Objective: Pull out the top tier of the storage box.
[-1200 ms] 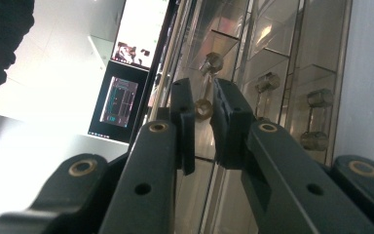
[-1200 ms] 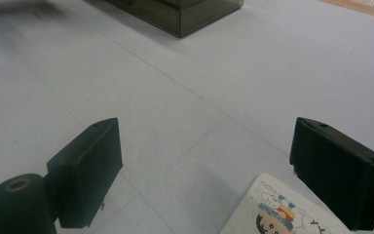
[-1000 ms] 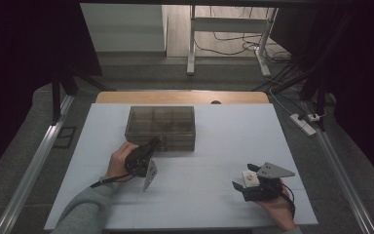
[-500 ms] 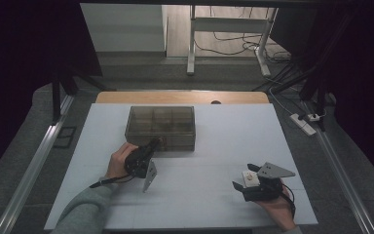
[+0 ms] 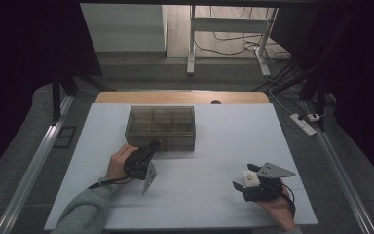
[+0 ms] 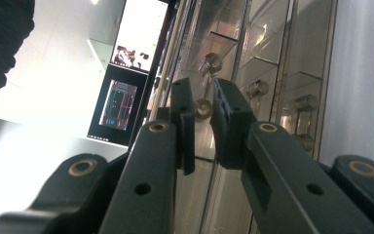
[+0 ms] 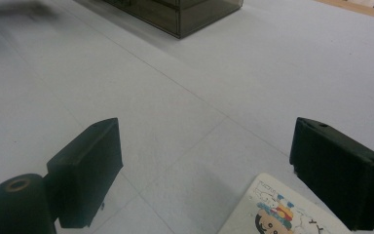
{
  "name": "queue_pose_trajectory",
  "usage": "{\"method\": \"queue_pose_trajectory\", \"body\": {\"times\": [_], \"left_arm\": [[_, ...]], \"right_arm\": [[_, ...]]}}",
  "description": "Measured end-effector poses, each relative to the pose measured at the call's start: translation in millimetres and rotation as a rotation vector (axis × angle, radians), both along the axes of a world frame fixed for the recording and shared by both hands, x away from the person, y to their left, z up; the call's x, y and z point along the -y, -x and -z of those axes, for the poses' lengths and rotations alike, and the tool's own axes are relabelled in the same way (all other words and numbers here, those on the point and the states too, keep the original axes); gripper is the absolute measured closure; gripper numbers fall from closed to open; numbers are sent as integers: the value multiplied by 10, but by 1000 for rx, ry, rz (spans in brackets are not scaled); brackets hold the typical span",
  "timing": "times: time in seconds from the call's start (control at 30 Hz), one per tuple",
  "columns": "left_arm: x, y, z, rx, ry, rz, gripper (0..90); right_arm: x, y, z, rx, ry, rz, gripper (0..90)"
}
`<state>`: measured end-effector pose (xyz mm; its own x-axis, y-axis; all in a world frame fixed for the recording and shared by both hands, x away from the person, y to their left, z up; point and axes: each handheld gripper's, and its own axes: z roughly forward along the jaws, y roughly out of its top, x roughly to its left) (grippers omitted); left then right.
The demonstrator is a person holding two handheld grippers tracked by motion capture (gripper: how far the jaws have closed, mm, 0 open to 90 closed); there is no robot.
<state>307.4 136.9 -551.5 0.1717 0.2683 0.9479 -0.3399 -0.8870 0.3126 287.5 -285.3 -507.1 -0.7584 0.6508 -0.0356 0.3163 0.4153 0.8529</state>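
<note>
While the left gripper [image 5: 151, 146] touches the box's [image 5: 160, 127] near long side, fingers [image 6: 185, 122] nearly together on its latch, the right gripper [image 5: 243, 181] rests well apart, fingers [image 7: 85, 170] wide.

A smoky, see-through compartment box [image 5: 160, 127] with its lid shut sits flat, long side across, toward the far middle of the white tabletop [image 5: 224, 146] — small brass-coloured fittings [image 6: 203, 108] visible inside its cells.

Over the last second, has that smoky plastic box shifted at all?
No. The smoky plastic box sits at the same spot, equally near the table's wooden far edge.
</note>
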Motion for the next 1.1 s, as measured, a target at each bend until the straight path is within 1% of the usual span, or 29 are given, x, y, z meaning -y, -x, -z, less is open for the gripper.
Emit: {"method": "queue_pose_trajectory", "body": {"times": [0.2, 0.23, 0.53, 0.6, 0.9, 1.0, 1.1], "left_arm": [[-15, 22, 2, 0, 3, 7, 793], [-18, 35, -3, -1, -4, 4, 793], [-28, 97, -8, -3, 3, 20, 793], [-29, 102, -2, -4, -2, 20, 793], [-30, 103, -3, -6, 2, 23, 792], [-31, 103, -8, -12, 3, 22, 788], [-34, 101, -16, -25, 18, 27, 780]], "right_arm": [[-1, 0, 0, 0, 0, 0, 114], [0, 0, -1, 0, 1, 2, 114], [-1, 0, 1, 0, 0, 0, 114], [-1, -1, 1, -1, 0, 0, 114], [-2, -2, 3, -2, 0, -1, 114], [-2, -1, 2, -3, -1, -1, 114], [-2, -2, 3, -3, -1, -1, 114]]}}
